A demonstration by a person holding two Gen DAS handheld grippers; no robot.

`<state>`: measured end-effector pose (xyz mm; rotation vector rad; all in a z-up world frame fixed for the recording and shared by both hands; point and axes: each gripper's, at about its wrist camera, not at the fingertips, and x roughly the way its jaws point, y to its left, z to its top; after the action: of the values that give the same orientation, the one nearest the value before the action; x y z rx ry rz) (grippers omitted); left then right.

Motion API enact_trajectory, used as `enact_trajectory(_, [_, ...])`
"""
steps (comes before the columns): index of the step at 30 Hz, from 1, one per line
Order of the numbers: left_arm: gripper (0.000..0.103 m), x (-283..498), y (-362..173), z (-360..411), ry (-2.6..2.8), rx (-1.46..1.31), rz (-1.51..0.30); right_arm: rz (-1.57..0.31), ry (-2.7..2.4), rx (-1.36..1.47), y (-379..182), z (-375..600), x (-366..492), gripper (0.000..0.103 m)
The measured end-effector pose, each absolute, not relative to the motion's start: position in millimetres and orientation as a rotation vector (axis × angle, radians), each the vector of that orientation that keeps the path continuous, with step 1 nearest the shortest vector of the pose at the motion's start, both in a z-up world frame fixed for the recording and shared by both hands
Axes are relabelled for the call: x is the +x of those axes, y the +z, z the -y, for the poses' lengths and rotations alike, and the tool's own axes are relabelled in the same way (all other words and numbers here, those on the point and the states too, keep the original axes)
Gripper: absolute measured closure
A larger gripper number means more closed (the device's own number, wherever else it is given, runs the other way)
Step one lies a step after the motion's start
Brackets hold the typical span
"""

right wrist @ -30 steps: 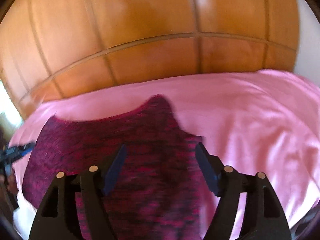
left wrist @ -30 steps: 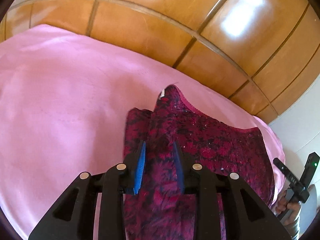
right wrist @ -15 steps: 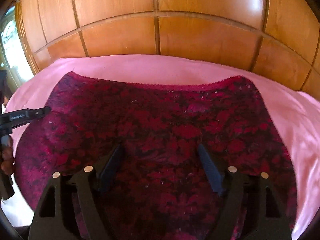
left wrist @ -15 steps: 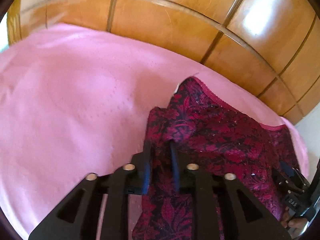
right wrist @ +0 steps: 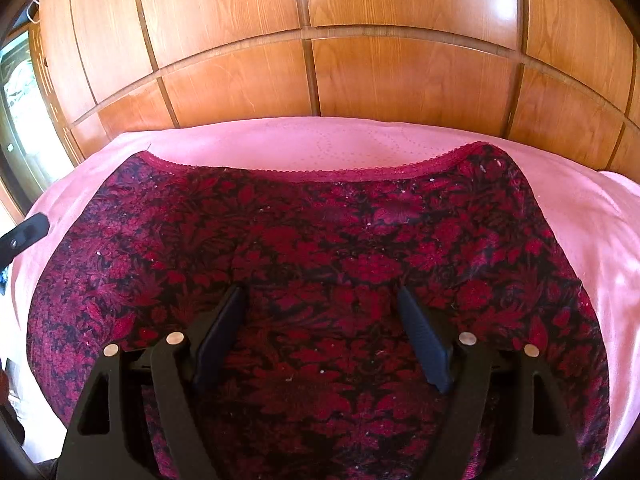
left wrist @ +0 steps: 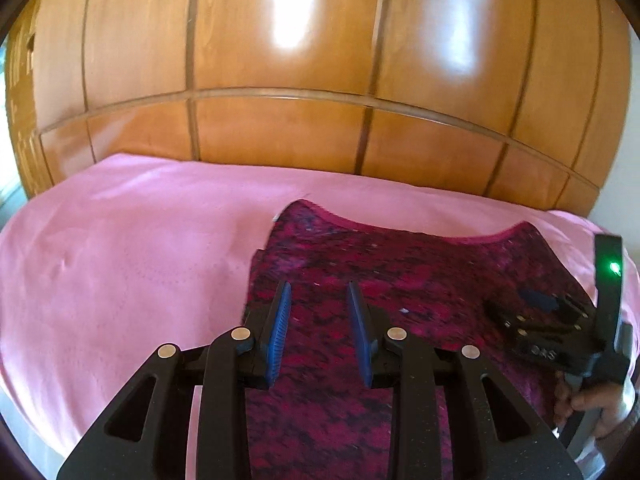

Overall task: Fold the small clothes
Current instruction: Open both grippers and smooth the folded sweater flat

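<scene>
A dark red and black floral garment (left wrist: 420, 272) (right wrist: 320, 232) lies spread flat on the pink bed sheet (left wrist: 120, 260), its lace-trimmed edge towards the wardrobe. My left gripper (left wrist: 318, 292) hovers over the garment's left part. Its blue pads are apart, and only flat cloth shows between them. My right gripper (right wrist: 322, 292) stands open over the near middle of the garment with nothing pinched. The left wrist view also shows the right gripper (left wrist: 516, 304) low over the cloth, held by a hand (left wrist: 600, 404). A black left fingertip (right wrist: 24, 236) shows at the right wrist view's left edge.
A glossy wooden wardrobe (left wrist: 280, 132) (right wrist: 400, 80) stands right behind the bed. Bare pink sheet (right wrist: 320, 140) stretches left of the garment and beyond its far edge. A window (right wrist: 20, 112) shows at the far left.
Half a second ago the left pads squeezed a raised fold at the garment's left edge; now the cloth lies flat and that gripper has lifted away. The right gripper came down, then held still.
</scene>
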<state>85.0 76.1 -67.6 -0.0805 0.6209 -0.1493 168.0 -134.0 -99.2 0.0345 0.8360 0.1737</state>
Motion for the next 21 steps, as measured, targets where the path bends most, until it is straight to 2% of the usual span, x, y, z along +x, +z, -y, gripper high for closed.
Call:
enact_trajectory(3, [0.075, 79.8, -65.8, -67.8, -0.159, -0.065, -0.615, -0.834, 0.176, 0.038, -99.7, 136.2, 166.7, 0.024])
enact_trajectory(6, [0.069, 75.0, -66.0, -65.7, -0.166, -0.073, -0.616, -0.835, 0.179, 0.04, -98.1, 136.1, 170.1, 0.024])
enact_trajectory(21, [0.069, 68.3, -82.6, -62.1, -0.174, -0.072, -0.65, -0.826, 0.196, 0.052, -65.6, 143.7, 126.9, 0.023])
